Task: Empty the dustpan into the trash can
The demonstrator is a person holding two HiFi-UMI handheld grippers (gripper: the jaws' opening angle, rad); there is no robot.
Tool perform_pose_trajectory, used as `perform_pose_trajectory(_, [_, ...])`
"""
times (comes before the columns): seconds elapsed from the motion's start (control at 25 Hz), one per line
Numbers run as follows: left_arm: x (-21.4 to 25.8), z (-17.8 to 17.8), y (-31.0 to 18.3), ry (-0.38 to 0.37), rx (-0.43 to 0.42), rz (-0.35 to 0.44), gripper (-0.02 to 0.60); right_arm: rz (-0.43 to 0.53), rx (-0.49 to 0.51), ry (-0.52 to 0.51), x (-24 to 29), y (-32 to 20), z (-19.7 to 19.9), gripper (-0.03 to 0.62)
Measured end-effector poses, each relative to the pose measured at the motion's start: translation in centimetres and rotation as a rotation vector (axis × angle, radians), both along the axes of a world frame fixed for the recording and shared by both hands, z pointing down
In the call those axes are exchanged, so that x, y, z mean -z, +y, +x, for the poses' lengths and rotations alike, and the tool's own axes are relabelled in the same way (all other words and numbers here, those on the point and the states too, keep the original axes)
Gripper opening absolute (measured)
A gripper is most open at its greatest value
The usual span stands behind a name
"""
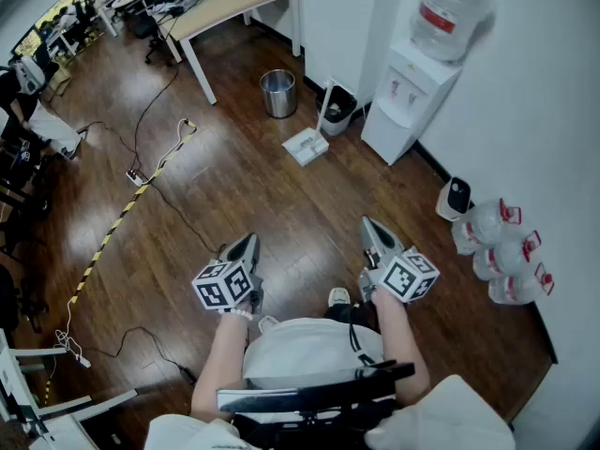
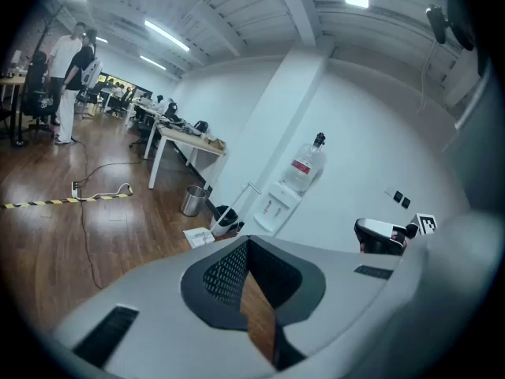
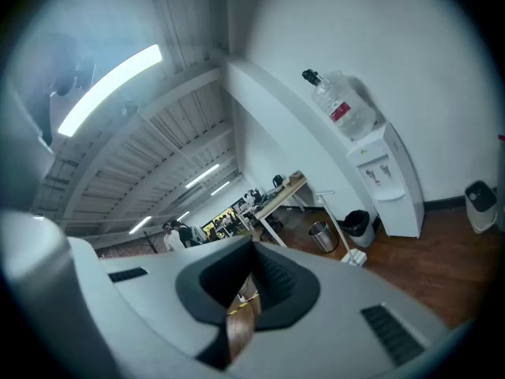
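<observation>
The dustpan [image 1: 305, 146] sits flat on the wooden floor [image 1: 234, 195], far ahead of the person. Its long handle [image 1: 324, 97] stands up, so it looks easy to grab. Just beside it is the black trash can [image 1: 339, 111], close to the wall, so tipping should be a short move. A shiny metal bin [image 1: 278, 94] stands near too, by the leg of a tabletop [image 1: 230, 3]. The water cooler [image 1: 410, 97] holds a bottle [image 1: 452, 12] with a red label, too small to read. The left hand-held gripper [image 1: 247, 240] and right hand-held gripper [image 1: 368, 223] are both clenched with nothing in them. They are well away from the dustpan, so I think the job has not started.
</observation>
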State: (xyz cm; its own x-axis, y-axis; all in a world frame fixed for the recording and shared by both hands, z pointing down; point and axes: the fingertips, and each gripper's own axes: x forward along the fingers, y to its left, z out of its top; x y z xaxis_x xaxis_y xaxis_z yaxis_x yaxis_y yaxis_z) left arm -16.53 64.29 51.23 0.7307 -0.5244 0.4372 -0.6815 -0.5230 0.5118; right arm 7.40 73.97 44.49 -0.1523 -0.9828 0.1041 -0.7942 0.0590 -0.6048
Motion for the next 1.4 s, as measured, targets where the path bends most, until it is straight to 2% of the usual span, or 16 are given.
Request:
perform_pose_trajectory(0.12, [0.1, 1.5, 0.2, -0.004, 0.006, 0.006, -0.008, 0.022, -0.007, -0.045, -0.8, 0.4, 2.0, 0.012])
perform_pose_trajectory(0.32, [0.0, 3.4, 0.6, 0.015, 0.05, 0.019, -0.008, 0.048, -0.023, -0.032, -1.2, 1.4, 6.1, 0.033])
perform_pose_trajectory(0.36, [-0.1, 3.9, 0.6, 0.016, 0.065, 0.02, -0.008, 0.046, -0.021, -0.025, -1.3, 1.4, 7.0, 0.063])
perform_pose_trajectory(0.44, [-0.4, 5.0, 0.6, 0.018, 0.093, 0.016, -0.008, 0.025, -0.007, -0.016, -1.9, 1.2, 8.8, 0.195])
perform_pose_trajectory(0.48, [-0.5, 5.6, 0.7, 0.018, 0.103, 0.014, -0.008, 0.007, 0.0, -0.008, -2.4, 1.2, 9.7, 0.22])
perform_pose_trajectory(0.64, [-0.7, 8.1, 0.8, 0.002, 0.106, 0.011, -0.008, -0.047, 0.029, 0.07, -3.8, -0.3, 12.0, 0.259])
perform_pose_trajectory(0.84, [-0.7, 10.0, -0.7, -0.014, 0.08, 0.007, -0.008, -0.084, 0.046, 0.123, -5.1, -4.5, 12.6, 0.271])
perform_pose_trajectory(1.08, [-1.7, 11.3, -7.5, 0.01, 0.045, -0.006, -0.008, -0.128, 0.029, 0.182, -6.9, -12.2, 12.1, 0.285])
perform_pose_trajectory(1.4, [-2.0, 10.2, -22.3, 0.023, -0.036, -0.003, -0.008, -0.182, -0.058, 0.265, -8.9, -26.5, 11.4, 0.285])
